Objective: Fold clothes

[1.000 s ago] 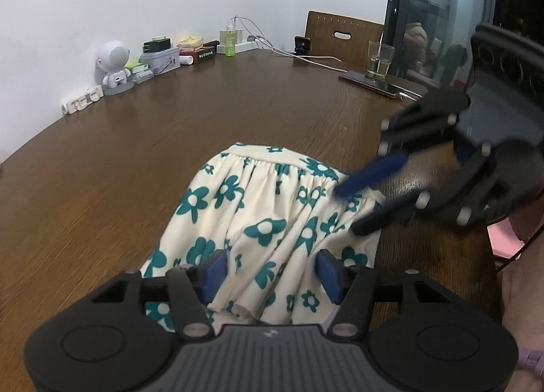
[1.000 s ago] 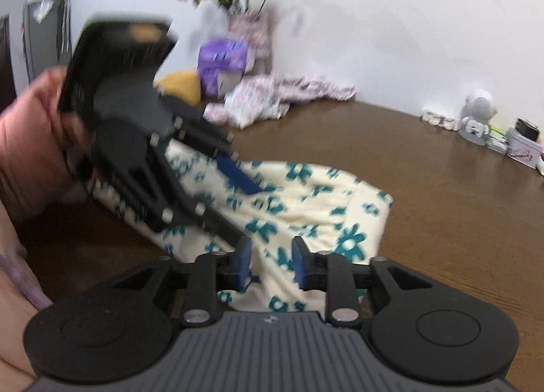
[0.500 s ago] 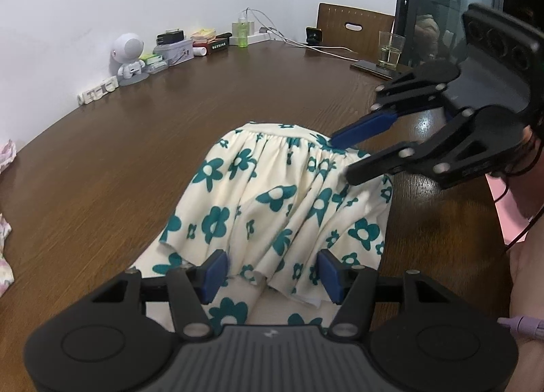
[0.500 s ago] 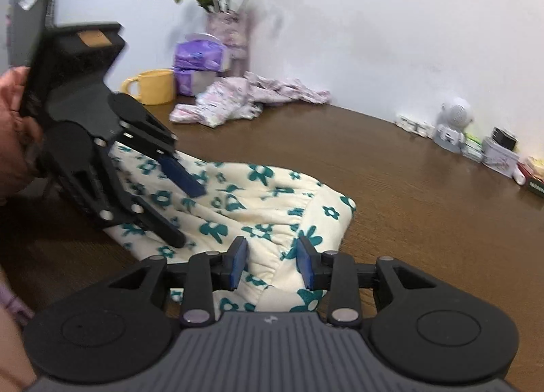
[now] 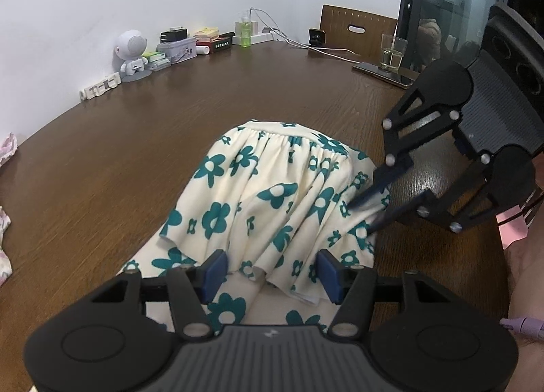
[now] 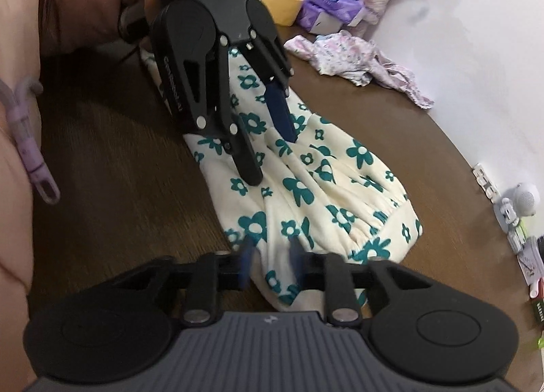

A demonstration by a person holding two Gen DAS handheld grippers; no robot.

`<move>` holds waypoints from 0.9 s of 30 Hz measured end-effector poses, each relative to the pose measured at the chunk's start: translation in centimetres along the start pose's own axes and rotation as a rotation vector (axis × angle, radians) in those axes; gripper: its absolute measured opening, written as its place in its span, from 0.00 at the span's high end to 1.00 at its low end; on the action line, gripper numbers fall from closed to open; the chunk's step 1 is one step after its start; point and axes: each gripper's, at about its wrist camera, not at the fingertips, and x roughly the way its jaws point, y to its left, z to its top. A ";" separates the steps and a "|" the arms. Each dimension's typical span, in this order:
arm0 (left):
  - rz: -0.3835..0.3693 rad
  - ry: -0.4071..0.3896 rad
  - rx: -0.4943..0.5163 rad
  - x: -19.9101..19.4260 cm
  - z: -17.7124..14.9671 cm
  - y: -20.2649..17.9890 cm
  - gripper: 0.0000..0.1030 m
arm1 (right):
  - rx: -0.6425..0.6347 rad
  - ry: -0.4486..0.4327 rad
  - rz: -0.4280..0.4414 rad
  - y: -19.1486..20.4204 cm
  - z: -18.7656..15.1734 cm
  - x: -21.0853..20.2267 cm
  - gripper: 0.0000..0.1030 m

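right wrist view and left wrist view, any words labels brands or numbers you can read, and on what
Nothing reads fully in either view.
Raised lettering on the side plate of the black left gripper: blurred, unreadable.
Pale print on the dark flat box by the wall: too small to read.
Print on the grey tin box: too small.
Small logo mark, not letters, on the left gripper's grey body.
The cream skirt with teal flowers bears no text.

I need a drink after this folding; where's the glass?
In the left wrist view, the glass stands far right on the table, beside the chair.
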 end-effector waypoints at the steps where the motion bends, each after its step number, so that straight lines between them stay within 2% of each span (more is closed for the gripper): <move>1: -0.001 -0.007 -0.004 -0.3 0.0 0.0 0.44 | 0.000 0.001 0.005 -0.1 0.1 0.1 0.92; 7: -0.032 -0.110 0.028 -3.3 0.6 -1.0 0.45 | 0.007 -0.031 -0.021 -0.6 0.6 -0.6 0.94; 12: -0.046 -0.076 0.107 -2.2 1.4 -3.2 0.46 | -0.003 -0.056 -0.042 -0.9 0.8 -1.0 0.94; 14: -0.049 -0.058 0.113 -1.4 1.5 -3.5 0.55 | -0.005 -0.057 -0.046 -0.8 0.9 -1.0 0.94; 16: -0.040 -0.037 0.124 -0.7 1.5 -3.7 0.75 | -0.004 -0.054 -0.044 -0.7 0.8 -0.6 0.95; 17: -0.017 -0.022 0.134 -0.4 1.4 -3.9 0.90 | -0.002 -0.053 -0.043 -0.6 0.8 -0.4 0.95; 20: 0.003 -0.020 0.143 -0.3 1.1 -3.9 0.94 | 0.030 -0.058 -0.025 -0.8 0.5 -0.6 0.91; 21: 0.013 -0.023 0.143 -0.5 1.1 -3.9 0.94 | 0.041 -0.059 -0.012 -0.9 0.3 -0.9 0.87; 22: 0.016 -0.026 0.145 -0.5 1.0 -4.0 0.94 | 0.041 -0.062 -0.011 -0.9 0.2 -1.2 0.79; 24: 0.019 -0.033 0.150 -0.7 1.0 -4.1 0.94 | 0.023 -0.053 -0.019 -0.7 0.1 -1.4 0.74; 26: 0.021 -0.027 0.148 -0.7 0.8 -4.0 0.94 | 0.007 -0.036 -0.027 -0.7 0.0 -1.1 0.77; 27: 0.022 -0.024 0.146 -0.7 0.7 -4.0 0.94 | 0.008 -0.031 -0.031 -0.8 0.0 -0.7 0.92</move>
